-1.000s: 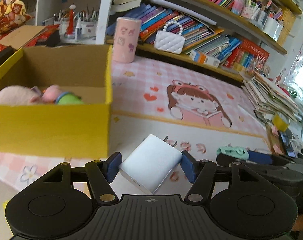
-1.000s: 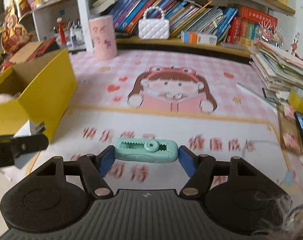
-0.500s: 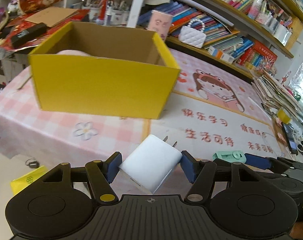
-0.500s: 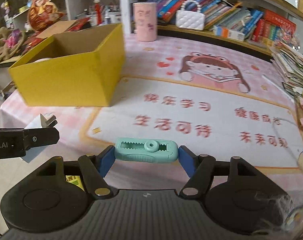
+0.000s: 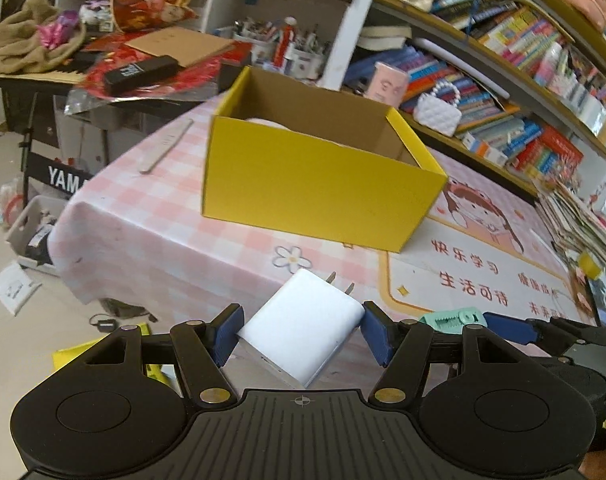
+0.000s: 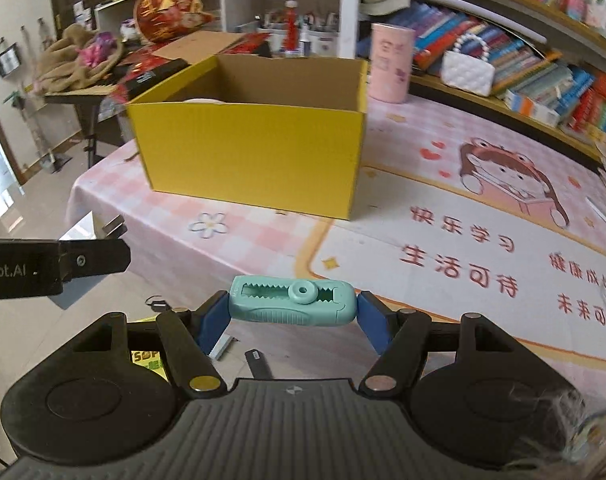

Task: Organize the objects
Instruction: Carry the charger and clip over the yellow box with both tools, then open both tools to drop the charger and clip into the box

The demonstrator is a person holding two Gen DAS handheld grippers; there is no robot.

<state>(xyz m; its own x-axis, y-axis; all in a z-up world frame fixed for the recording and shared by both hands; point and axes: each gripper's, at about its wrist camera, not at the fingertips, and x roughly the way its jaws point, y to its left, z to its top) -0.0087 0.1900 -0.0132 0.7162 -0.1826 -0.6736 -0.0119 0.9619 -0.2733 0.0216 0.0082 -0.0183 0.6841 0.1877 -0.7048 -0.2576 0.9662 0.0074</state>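
I have the left gripper (image 5: pixel 299 334) pinching the white charger (image 5: pixel 303 330) across its body, prongs pointing ahead toward the yellow box (image 5: pixel 319 184), and the right gripper (image 6: pixel 289 312) clamped on the two ends of the mint-green clip (image 6: pixel 291 300), whose long axis runs crosswise between the pads. Both loads hang off the near edge of the desk (image 6: pixel 263 240), and the box stands ahead of the fingers near the desk's left corner, open side up. I judge the left hand the nearer, so its charger should go forward over the near wall first.
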